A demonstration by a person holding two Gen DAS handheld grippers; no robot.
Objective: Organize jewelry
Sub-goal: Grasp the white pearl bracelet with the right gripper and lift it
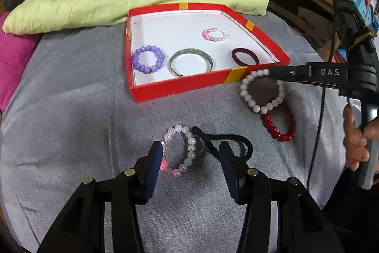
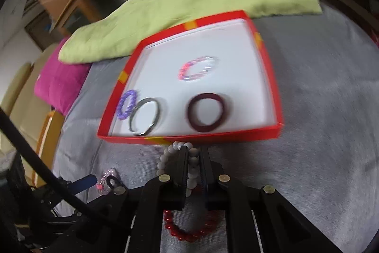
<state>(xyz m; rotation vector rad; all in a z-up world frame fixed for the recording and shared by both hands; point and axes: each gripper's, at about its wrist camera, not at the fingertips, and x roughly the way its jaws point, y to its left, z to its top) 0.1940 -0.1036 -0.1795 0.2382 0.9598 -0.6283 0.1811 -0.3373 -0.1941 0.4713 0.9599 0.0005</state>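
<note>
Closest up is the left hand-held gripper (image 1: 190, 166), fingers spread wide either side of a pale pink and clear glassy bead bracelet (image 1: 180, 151) lying on the fuzzy grey blanket (image 1: 71, 122), with a black loop of hair tie (image 1: 227, 141) just beside it. Over on the right, the right hand-held gripper (image 2: 194, 155), stamped "DAS" on its side, is pinched onto a matte white bead bracelet (image 1: 261, 90), which overlaps a shiny red bead bracelet (image 1: 280, 123). Further out sits a shallow red cardboard box (image 1: 180, 87) with yellow tabs and a white inside, holding a purple bead bracelet (image 1: 148, 59), a silver metal bangle (image 1: 191, 62), a dark maroon band (image 1: 245, 56) and a small pink bead bracelet (image 1: 215, 34). Behind it there's a lime green cushion (image 1: 118, 4).
</note>
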